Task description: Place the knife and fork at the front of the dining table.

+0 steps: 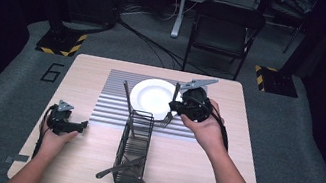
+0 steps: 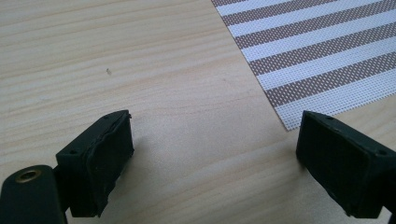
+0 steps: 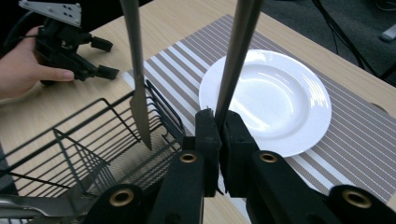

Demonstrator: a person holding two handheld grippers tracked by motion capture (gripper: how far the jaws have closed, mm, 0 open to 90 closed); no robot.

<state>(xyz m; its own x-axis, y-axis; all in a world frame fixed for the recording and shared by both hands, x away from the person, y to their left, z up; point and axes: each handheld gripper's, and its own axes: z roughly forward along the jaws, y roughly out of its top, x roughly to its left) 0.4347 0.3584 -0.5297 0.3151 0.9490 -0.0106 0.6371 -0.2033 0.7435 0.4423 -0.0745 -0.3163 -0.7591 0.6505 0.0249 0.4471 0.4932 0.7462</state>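
My right gripper (image 1: 174, 107) (image 3: 217, 116) is shut on the slim metal handle of a fork (image 1: 168, 118) (image 3: 236, 51). It holds the fork just above the left edge of the white plate (image 1: 152, 97) (image 3: 275, 100). In the high view the tines hang below the jaws, near the top corner of the black wire basket (image 1: 133, 149) (image 3: 70, 140). A knife (image 1: 127, 98) (image 3: 137, 79) stands in that basket, blade down. My left gripper (image 1: 81, 126) (image 2: 215, 135) (image 3: 109, 58) rests open on the bare wood at the left, with nothing between its jaws.
A striped placemat (image 1: 114, 98) (image 2: 317, 51) lies under the plate and the basket's far end. Several more utensils (image 1: 119, 167) lie in the near end of the basket. A folding chair (image 1: 225, 29) stands beyond the wooden table (image 1: 218, 167).
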